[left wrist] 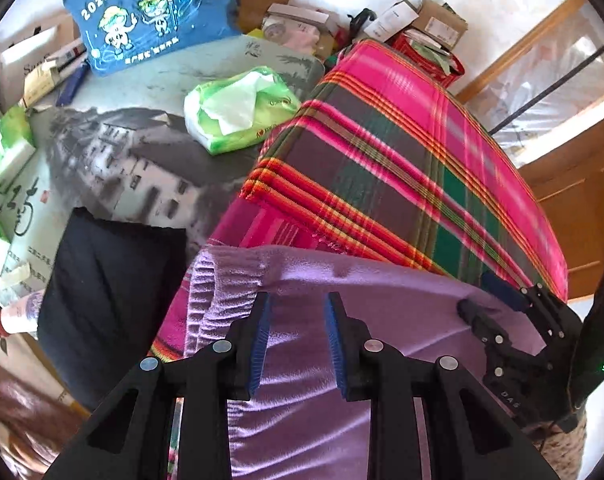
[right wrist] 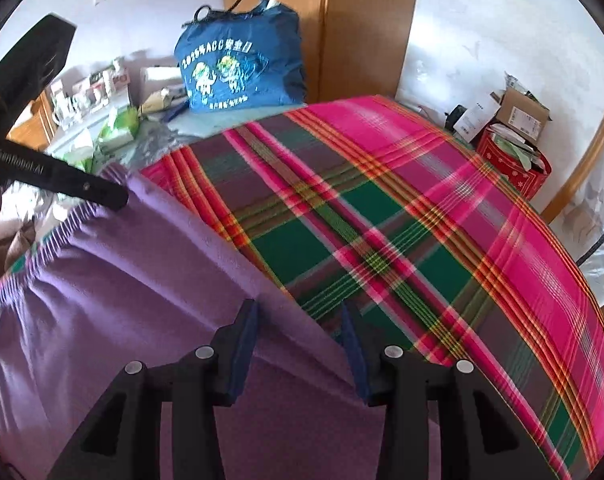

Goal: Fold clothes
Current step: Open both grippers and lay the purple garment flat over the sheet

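Left wrist view: the left gripper [left wrist: 296,336] is held spread above the purple elastic-waisted garment [left wrist: 302,400], which lies on the pink-green plaid cloth [left wrist: 402,168]. The right gripper [right wrist: 298,344] is likewise spread; contact cannot be determined.

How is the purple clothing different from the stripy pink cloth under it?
The purple garment is one plain colour; the plaid cloth has pink, green and red stripes crossing. The purple garment has a gathered, crinkly elastic edge, while the plaid cloth lies smooth and flat. The purple garment sits on top, near both grippers; the plaid cloth spreads wider beneath it. Both are soft fabric.
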A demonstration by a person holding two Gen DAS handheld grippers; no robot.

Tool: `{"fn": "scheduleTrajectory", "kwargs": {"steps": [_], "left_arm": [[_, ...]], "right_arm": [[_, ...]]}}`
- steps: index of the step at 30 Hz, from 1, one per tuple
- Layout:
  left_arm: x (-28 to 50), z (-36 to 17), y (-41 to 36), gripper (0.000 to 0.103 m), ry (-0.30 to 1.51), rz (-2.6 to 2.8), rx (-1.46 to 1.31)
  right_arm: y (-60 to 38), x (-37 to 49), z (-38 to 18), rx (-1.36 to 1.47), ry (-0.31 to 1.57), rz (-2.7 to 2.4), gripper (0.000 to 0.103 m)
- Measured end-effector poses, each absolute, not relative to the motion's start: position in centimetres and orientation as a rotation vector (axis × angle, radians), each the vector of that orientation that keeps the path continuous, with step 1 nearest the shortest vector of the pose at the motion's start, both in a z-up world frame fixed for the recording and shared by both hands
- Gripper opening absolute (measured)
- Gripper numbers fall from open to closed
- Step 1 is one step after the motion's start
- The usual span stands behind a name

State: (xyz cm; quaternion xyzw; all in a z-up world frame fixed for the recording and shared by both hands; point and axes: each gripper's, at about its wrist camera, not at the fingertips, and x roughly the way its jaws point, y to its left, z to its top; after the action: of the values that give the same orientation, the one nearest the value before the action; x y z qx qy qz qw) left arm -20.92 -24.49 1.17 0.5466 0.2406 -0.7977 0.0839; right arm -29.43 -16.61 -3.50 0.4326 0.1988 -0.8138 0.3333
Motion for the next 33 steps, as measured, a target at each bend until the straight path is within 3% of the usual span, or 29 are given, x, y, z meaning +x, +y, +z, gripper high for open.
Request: {"fn": "scheduleTrajectory", "kwargs": {"steps": [2,3,4,5,9,11,20,25,33], "left_arm": [[-21.2,1.0,-24.4,0.028,0.706,-2.385,1.630],[-21.3,0.9,-24.4,0.029,0.700,-2.387,1.630],[-21.5,0.8,-24.4,0.029,0.693,-2.389,1.630],[-21.6,0.7,-24.3,0.029,0.687,-2.391,1.629],[-22.1,0.6,-24.7,0.029,0.707,-2.392,1.611],[-22.2,0.5,-24.9,0.029,0.726,-2.391,1.603],[-22.4,1.1,-21.9,0.029,0.456,-2.482,1.602],[-22.3,2.5,-18.3,0.029,0.197,-2.687,1.578],[-23.5,1.7,-16.3,0.029,-0.082,-2.732,1.708]], "right_arm": [[-16.6,-29.7,-3.5,1.134,0.502,-2.118,0.042],[-16.7,-29.9,-3.5,1.136,0.498,-2.116,0.034],[-16.8,-29.9,-3.5,1.126,0.511,-2.127,0.018],[-16.9,-30.0,-3.4,1.117,0.524,-2.139,0.013],[-17.1,-31.1,-3.6,1.121,0.536,-2.204,0.001],[-16.9,-31.9,-3.9,1.146,0.495,-2.211,0.001],[-12.3,-30.4,-0.5,1.098,0.387,-2.247,0.006],[-5.5,-28.9,2.0,1.126,0.404,-2.295,0.026],[1.2,-28.5,-0.1,1.282,0.463,-2.302,0.036]]}}
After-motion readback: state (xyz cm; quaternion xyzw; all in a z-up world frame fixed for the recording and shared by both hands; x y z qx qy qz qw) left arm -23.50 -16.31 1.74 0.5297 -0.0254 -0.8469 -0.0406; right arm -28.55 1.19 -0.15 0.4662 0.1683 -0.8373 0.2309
